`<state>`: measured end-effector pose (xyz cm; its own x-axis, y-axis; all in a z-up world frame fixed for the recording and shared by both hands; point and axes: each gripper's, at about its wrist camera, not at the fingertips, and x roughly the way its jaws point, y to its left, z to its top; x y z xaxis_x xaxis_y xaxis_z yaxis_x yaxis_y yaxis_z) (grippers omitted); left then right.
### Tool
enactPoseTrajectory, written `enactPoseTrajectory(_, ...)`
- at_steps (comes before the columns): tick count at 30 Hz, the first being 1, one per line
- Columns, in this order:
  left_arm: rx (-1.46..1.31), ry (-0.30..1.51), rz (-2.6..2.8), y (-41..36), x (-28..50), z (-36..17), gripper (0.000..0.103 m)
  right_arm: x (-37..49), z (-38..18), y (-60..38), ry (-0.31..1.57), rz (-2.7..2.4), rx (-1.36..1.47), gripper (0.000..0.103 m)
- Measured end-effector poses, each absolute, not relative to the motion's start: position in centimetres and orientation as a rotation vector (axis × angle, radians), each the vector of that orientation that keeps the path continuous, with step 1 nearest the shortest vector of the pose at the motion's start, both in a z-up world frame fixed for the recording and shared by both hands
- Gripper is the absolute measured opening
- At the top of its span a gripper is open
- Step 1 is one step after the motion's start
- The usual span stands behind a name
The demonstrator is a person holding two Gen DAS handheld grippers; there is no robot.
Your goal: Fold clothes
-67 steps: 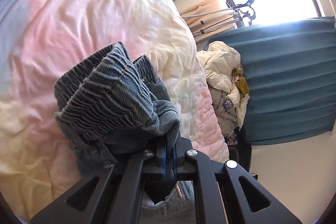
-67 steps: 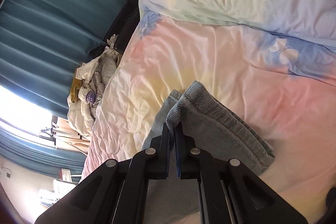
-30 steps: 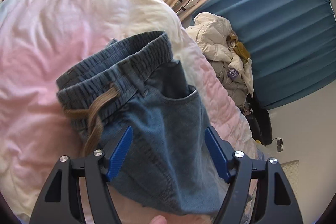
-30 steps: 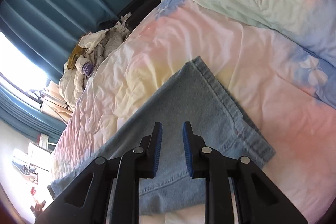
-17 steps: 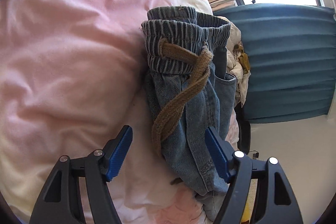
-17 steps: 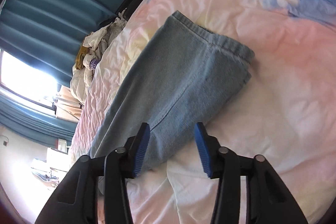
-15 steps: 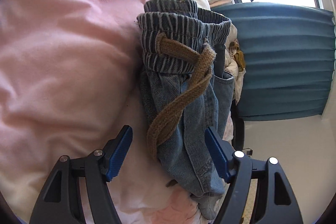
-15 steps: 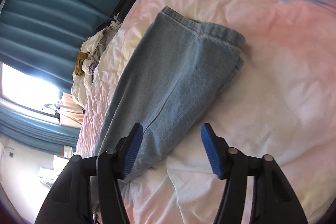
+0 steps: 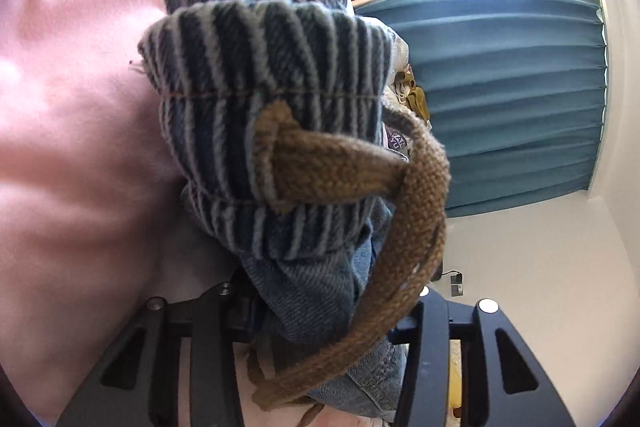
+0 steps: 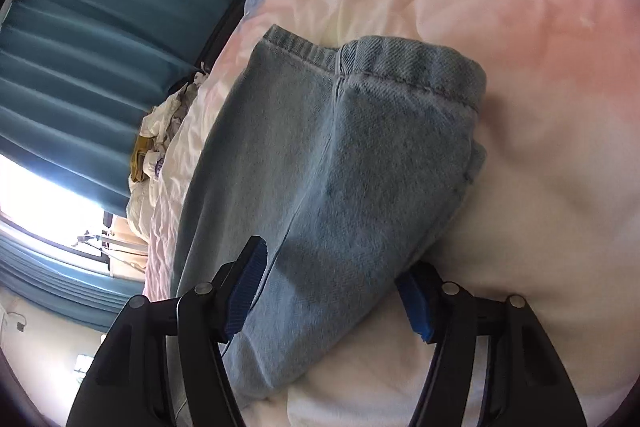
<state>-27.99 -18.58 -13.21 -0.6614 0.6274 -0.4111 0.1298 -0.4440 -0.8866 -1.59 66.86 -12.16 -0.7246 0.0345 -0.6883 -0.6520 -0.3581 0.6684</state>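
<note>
Lying lengthwise on the pink-and-white duvet (image 10: 540,75) of the bed: the denim trousers (image 10: 352,163), hem end crumpled near the blue bedding. Straddling the trouser leg: the right gripper (image 10: 334,291), jaws standing wide, pads not pressing the cloth. Bunching up close before the left gripper (image 9: 324,307): the ribbed waistband (image 9: 272,75) with its brown drawstring (image 9: 416,211). Just having been closing: the left jaws, narrowed onto the denim fold between them.
</note>
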Motion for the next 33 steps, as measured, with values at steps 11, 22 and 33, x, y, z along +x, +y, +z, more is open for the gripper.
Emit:
enactPoseTrajectory(11,-0.864,-1.399,2.283,-19.0,-24.2,-6.9,0.013,-2.8,-7.5,65.9,1.144,2.233,-0.778,0.005)
enactPoseTrajectory(22,-0.925,-1.519,2.301,-25.1,-14.7,-6.4,0.013,-1.3,-0.3,64.1,1.218,2.374,-0.762,0.005)
enactPoseTrajectory(33,-1.223,-1.250,2.449,-25.7,-11.2,-7.5,0.015,1.7,-6.0,63.5,1.198,2.293,-0.921,0.005)
